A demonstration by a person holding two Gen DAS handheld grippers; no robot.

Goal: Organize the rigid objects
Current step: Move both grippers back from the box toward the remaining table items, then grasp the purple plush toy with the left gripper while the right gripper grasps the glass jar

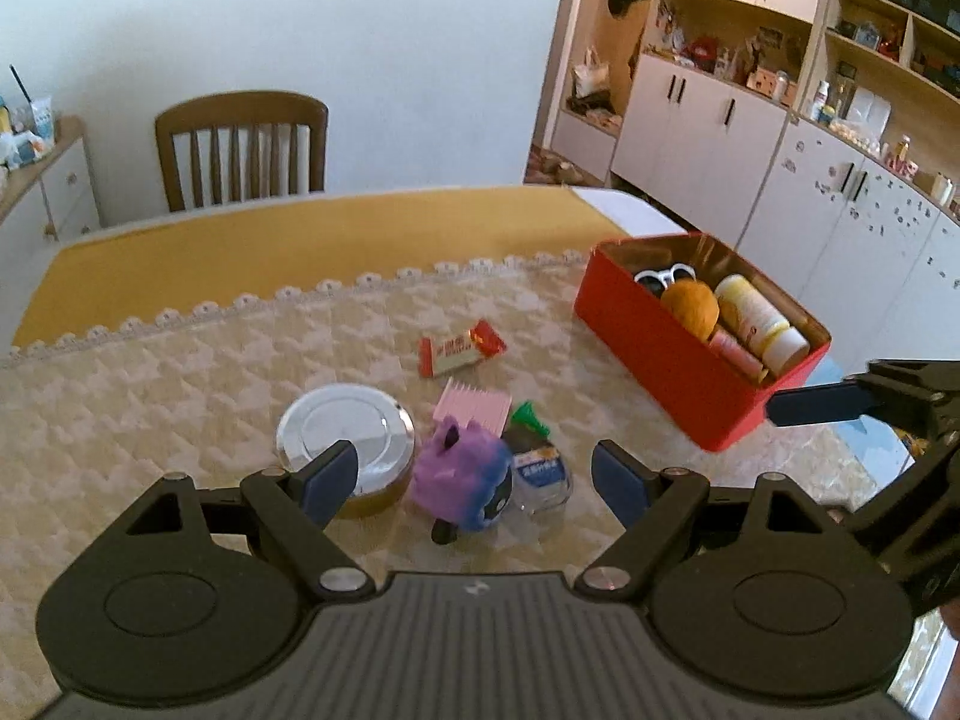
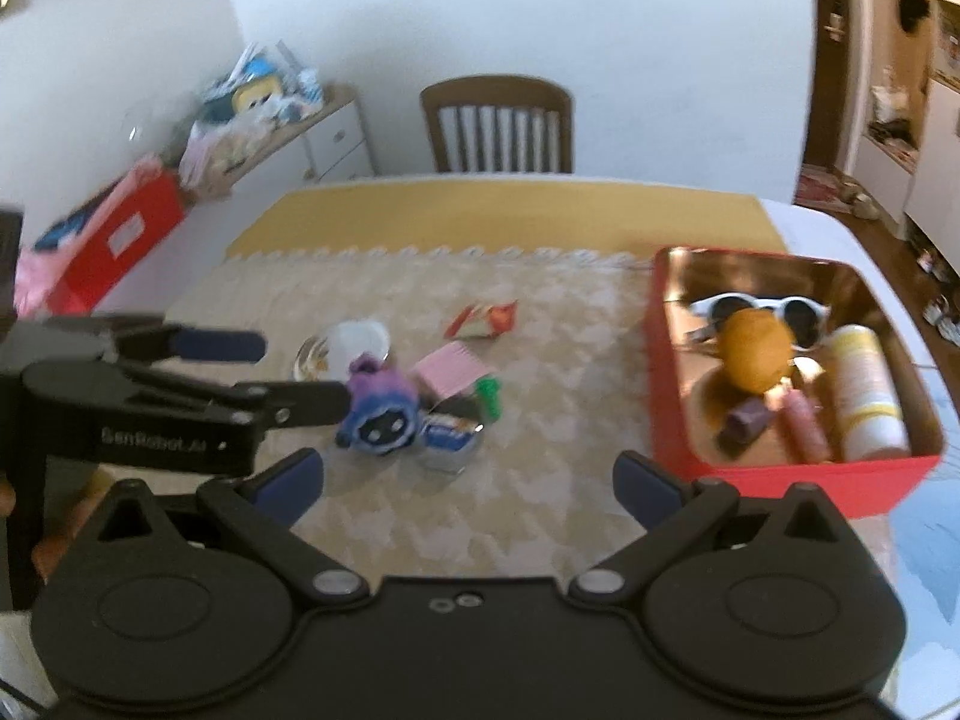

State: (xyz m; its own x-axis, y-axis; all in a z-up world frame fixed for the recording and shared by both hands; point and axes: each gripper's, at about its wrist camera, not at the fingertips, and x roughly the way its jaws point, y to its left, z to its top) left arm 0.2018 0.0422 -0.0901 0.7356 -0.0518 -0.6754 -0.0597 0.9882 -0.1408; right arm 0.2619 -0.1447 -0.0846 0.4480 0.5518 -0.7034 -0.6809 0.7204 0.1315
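1. White walls and a wooden chair (image 1: 242, 147) back the counter (image 1: 180, 396), which carries a quilted cream cloth with a lace edge and a yellow strip behind it.
2. Only the left wrist view shows the wall of white cupboards (image 1: 708, 120) with open shelves at right; only the right wrist view shows a red carton (image 2: 114, 240) and a cluttered low sideboard (image 2: 270, 120) at left.
3. At the counter's right stands an open red box (image 1: 678, 372), close to the right edge. Inside lie white sunglasses (image 2: 762, 312), an orange ball (image 2: 753, 354), a cream bottle (image 2: 864, 402) and a pink tube (image 2: 801, 426); a small purple item (image 2: 747, 420) on its floor shows in the right view alone.
4. Loose things cluster mid-counter, well apart from the box: a round silver-lidded tin (image 1: 345, 420), a purple and blue toy (image 1: 462, 480) just beside it, a pink comb (image 1: 474, 408), a small clear tub with a blue label (image 1: 543, 474), a green piece (image 1: 531, 417) and, farther back, a red and white packet (image 1: 462, 348).
5. Bare cloth lies open between cluster and box, and all along the far side.
6. Left gripper (image 1: 474, 480): jaws spread, nothing pinched, framing the toy and tub from above.
7. Right gripper (image 2: 468, 474): jaws spread wide and empty over bare cloth near the box's front corner.
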